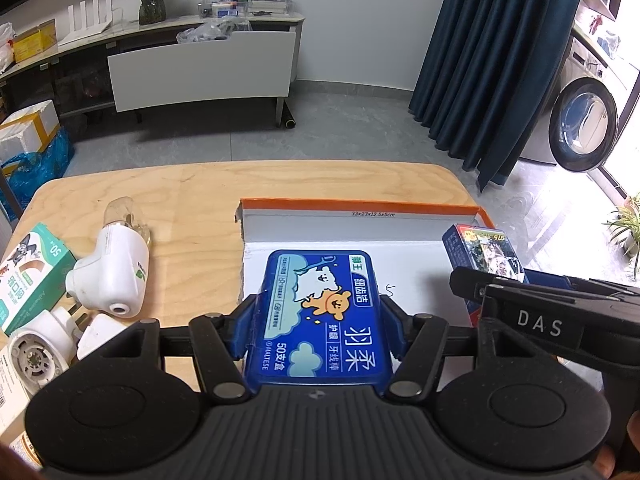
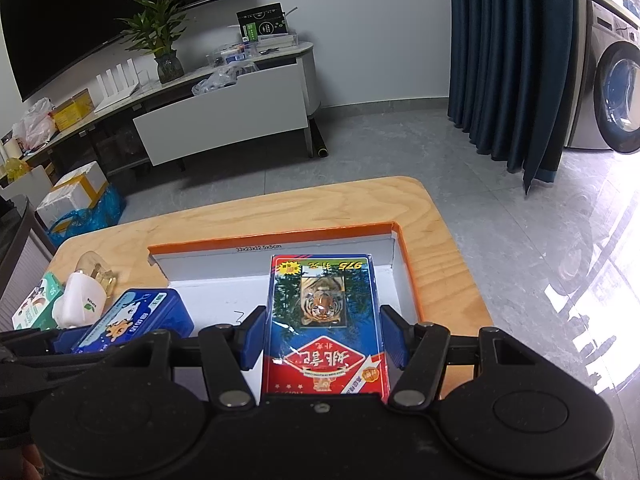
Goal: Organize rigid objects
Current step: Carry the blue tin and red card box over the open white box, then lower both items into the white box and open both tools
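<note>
Left gripper [image 1: 316,322]: blue pads pressed against both long sides of a blue dental floss pick box [image 1: 320,316] — clamped firmly. The box sits flat in the grip, printed lid upward, its far end over the white floor of the orange-rimmed cardboard tray [image 1: 360,204], its near part crossing the tray's front-left edge.

Right gripper [image 2: 322,338]: fingers spread either side of a playing-card box with a tiger picture [image 2: 324,320]. A narrow gap shows between each pad and the box's sides; whether the pads bear on it lower down cannot be told. The card box lies over the tray's right half, its far end close to the grey back wall.

The two boxes are side by side, apart, floss box to the left.

On the wooden table [image 1: 192,188], left of the tray: a white plug-in mosquito repeller with a clear bottle [image 1: 114,264], lying on its side; a second white plug-in unit [image 1: 38,354] nearer the edge; a green-and-white bandage carton [image 1: 28,276] just beside them.
</note>
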Available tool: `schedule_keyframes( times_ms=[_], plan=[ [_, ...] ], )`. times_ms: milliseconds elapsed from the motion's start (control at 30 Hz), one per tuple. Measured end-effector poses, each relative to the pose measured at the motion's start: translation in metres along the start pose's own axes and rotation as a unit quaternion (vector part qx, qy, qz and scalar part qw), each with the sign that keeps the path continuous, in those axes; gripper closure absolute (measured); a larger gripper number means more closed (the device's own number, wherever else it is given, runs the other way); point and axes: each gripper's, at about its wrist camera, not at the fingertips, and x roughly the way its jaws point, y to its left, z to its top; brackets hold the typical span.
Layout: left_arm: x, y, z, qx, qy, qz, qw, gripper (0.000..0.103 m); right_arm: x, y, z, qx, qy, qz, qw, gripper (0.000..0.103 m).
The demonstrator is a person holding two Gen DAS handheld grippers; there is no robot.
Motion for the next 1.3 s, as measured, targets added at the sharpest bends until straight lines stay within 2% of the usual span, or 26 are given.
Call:
schedule_keyframes(
  times_ms=[533,800,867,900,933,1033,1167,1300],
  plan=[
    [0.014,0.001,0.007,0.000,0.005,0.004,1.0000,0.039,0.020,-0.002,0.011,0.002,0.010,-0.004,1.000,0.030],
    [0.029,-0.008,0.007,0.011,0.011,-0.006,0.9999,0.040,-0.005,-0.011,0.014,0.010,-0.028,-0.011,1.000,0.030],
    [0.034,-0.011,0.008,0.012,0.016,-0.018,0.9996,0.039,-0.014,-0.013,0.012,0.012,-0.036,-0.013,0.999,0.027],
    [0.036,-0.013,0.008,0.016,0.018,-0.025,0.9994,0.037,-0.019,-0.013,0.011,0.013,-0.039,-0.014,0.999,0.026],
    [0.037,-0.015,0.008,0.018,0.019,-0.031,0.9992,0.028,-0.022,-0.014,0.011,0.013,-0.040,-0.015,0.999,0.026],
    [0.027,-0.017,0.005,0.023,0.014,-0.035,0.9990,0.025,-0.031,-0.015,0.008,0.013,-0.045,-0.021,0.999,0.026],
    [0.006,-0.013,0.002,0.028,-0.002,-0.014,0.9995,0.017,-0.043,-0.016,0.001,0.019,-0.047,-0.017,0.999,0.025],
    [-0.013,-0.007,-0.004,0.023,-0.006,0.006,0.9997,0.012,-0.054,-0.013,-0.008,0.021,-0.047,-0.015,0.999,0.025]
  ],
)
